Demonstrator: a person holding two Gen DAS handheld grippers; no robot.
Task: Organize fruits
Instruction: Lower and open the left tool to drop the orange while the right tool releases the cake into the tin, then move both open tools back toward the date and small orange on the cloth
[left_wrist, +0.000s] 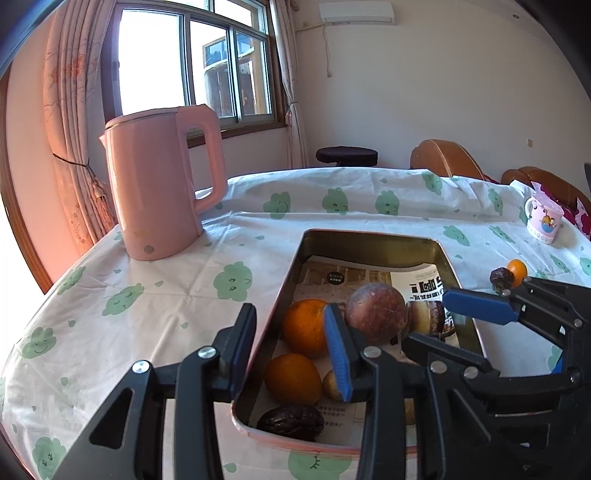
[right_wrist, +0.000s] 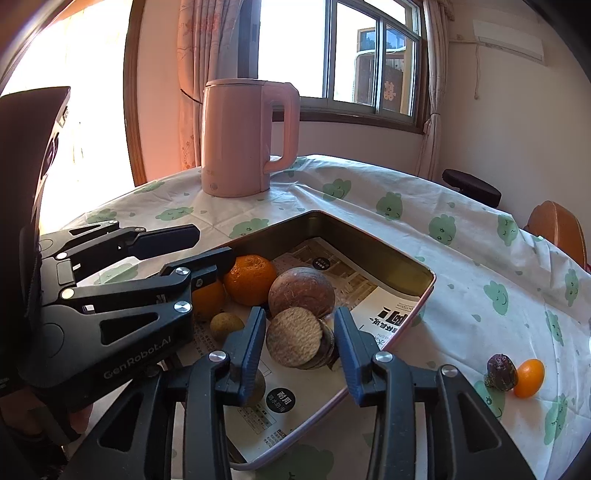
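The right gripper (right_wrist: 300, 345) is seen with its blue-padded jaws partly apart over the metal tin (right_wrist: 421, 275); a stack of round biscuits (right_wrist: 293, 341) stands between the pads with a gap on either side, so nothing is gripped. The left gripper (left_wrist: 291, 352) is likewise held partly open and empty, its jaws straddling the tin's left wall: one finger lies outside over the tablecloth (left_wrist: 147, 295), the other inside, in front of a large orange (left_wrist: 304, 326). On the left gripper's body, seen in the right wrist view, "GenRobot.AI" can be read. Inside the tin, at 12 o'clock from the biscuits, a brown round fruit (right_wrist: 301, 291) is found, with the large orange at 11 o'clock, a second orange (left_wrist: 293, 378) nearer the left gripper, a small yellowish fruit (right_wrist: 226, 325) at 9 o'clock and a dark wrinkled fruit (left_wrist: 291, 421) at the near corner. The tin is lined with printed paper (right_wrist: 384, 317) bearing Chinese characters, too distorted to be read reliably. Outside the tin, at 3 o'clock, a small orange fruit (right_wrist: 530, 377) lies touching a dark shrivelled fruit (right_wrist: 500, 371) on the cloth. A pink kettle (right_wrist: 245, 138) stands at 11 o'clock, and a patterned mug (left_wrist: 543, 218) at the table's far right edge.
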